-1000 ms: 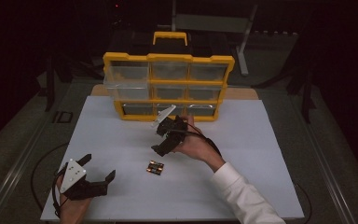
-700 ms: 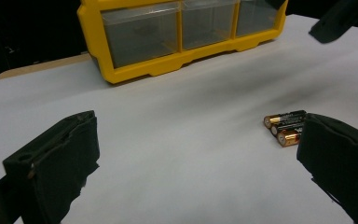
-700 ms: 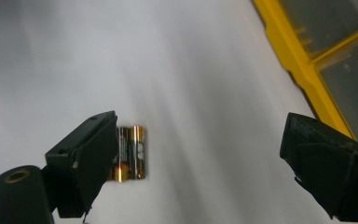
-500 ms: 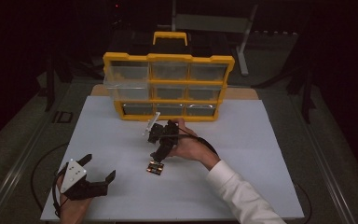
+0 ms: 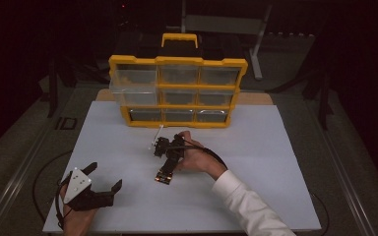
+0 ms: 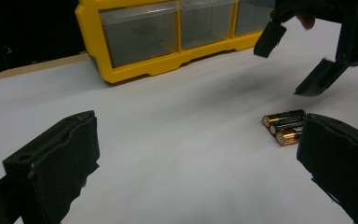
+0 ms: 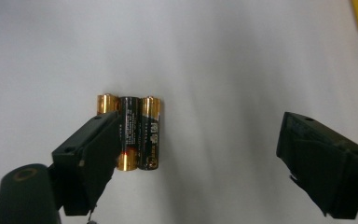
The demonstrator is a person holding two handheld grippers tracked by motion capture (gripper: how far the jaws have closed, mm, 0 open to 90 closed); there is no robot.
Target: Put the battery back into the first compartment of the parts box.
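The white table (image 5: 256,196) lies bare between the left gripper (image 5: 103,179) and the batteries (image 5: 163,178), so passage there is free. The yellow organizer (image 5: 177,91) walls off the far edge. The right gripper (image 5: 165,162) hangs just over the batteries (jaws spread wide), blocking any approach from above; its cable (image 5: 211,152) loops beside that hand.

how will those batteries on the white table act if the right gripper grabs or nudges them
The batteries are smooth cylinders lying side by side, so a nudge across their length would probably roll them apart on the flat table. Their glossy wrap looks slippery, so one may squirt out of a pinch. They likely stay rigid. The right gripper is open above them.
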